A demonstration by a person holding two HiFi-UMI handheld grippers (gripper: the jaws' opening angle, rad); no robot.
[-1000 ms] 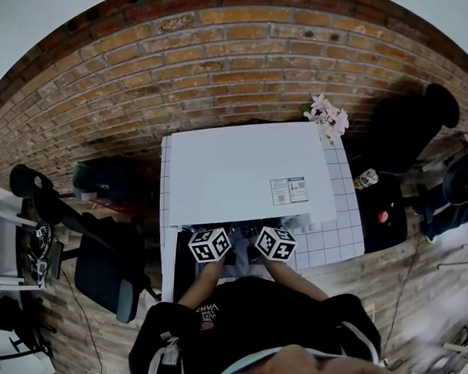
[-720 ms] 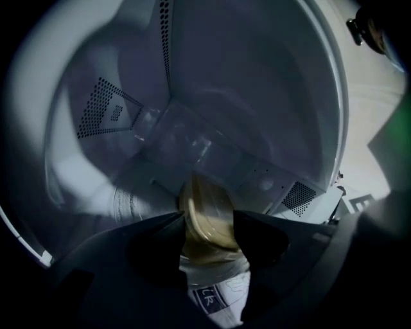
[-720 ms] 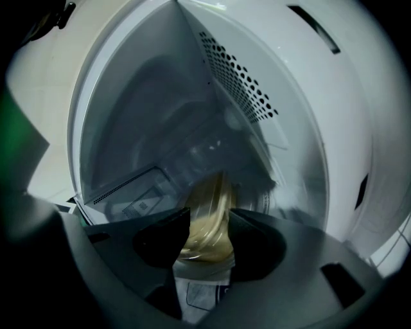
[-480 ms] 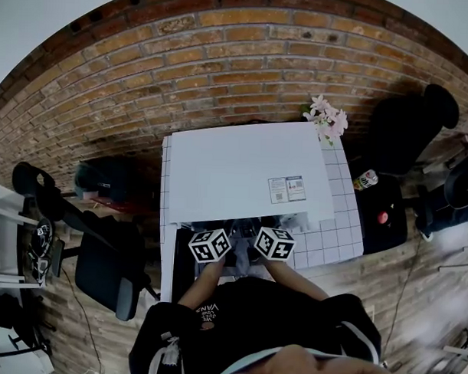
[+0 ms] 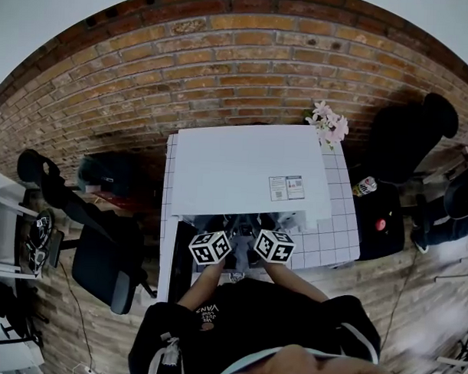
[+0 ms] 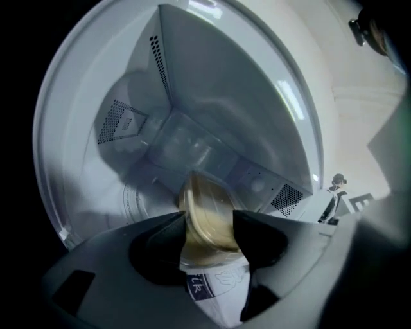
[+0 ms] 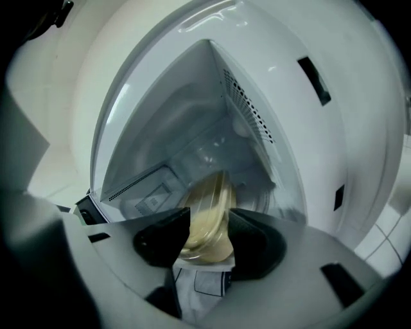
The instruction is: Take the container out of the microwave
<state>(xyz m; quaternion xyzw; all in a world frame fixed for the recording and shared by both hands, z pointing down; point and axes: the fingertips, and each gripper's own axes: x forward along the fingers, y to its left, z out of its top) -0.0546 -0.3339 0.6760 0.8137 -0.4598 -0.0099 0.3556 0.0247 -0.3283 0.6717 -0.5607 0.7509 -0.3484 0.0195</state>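
Container [image 6: 205, 204] pinched by left claw [image 6: 209, 222] and right claw [image 7: 209, 225], both unmoved at microwave [image 5: 250, 168] mouth

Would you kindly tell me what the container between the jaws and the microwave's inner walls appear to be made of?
The container looks like thin, glossy clear plastic: something pale yellow shows through it and its rim catches highlights. The microwave's inner walls look like painted or enamelled sheet metal, smooth pale grey with soft reflections and punched vent holes; the exact coating is uncertain.
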